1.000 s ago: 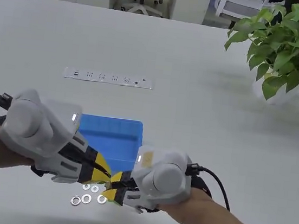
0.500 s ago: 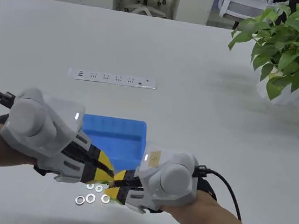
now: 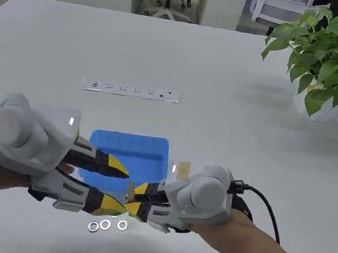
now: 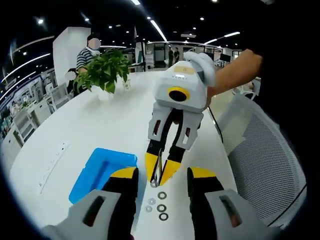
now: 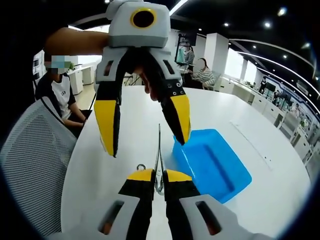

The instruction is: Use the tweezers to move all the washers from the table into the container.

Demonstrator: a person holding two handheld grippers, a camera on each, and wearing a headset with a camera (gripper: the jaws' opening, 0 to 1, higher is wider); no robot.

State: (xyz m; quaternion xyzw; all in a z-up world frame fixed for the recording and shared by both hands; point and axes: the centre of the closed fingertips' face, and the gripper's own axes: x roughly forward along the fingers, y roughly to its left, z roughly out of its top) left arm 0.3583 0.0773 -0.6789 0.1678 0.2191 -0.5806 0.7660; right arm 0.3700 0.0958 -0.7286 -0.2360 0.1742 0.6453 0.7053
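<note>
Since a second ago your left gripper (image 3: 125, 190) has drawn back, its jaws now spread wide around nothing. Your right gripper (image 5: 159, 174) pinches the tweezers (image 5: 159, 147). The blue container (image 3: 153, 155) lies beyond both grippers. Washers (image 3: 106, 224) rest on the table (image 3: 220, 108) just outside its near wall.

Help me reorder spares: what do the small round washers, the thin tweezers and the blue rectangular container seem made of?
Small round washers: likely metal, silvery with a pale sheen. Thin tweezers: probably steel, a slim grey reflective blade. Blue rectangular container: apparently moulded plastic, even matte blue with rounded corners.
</note>
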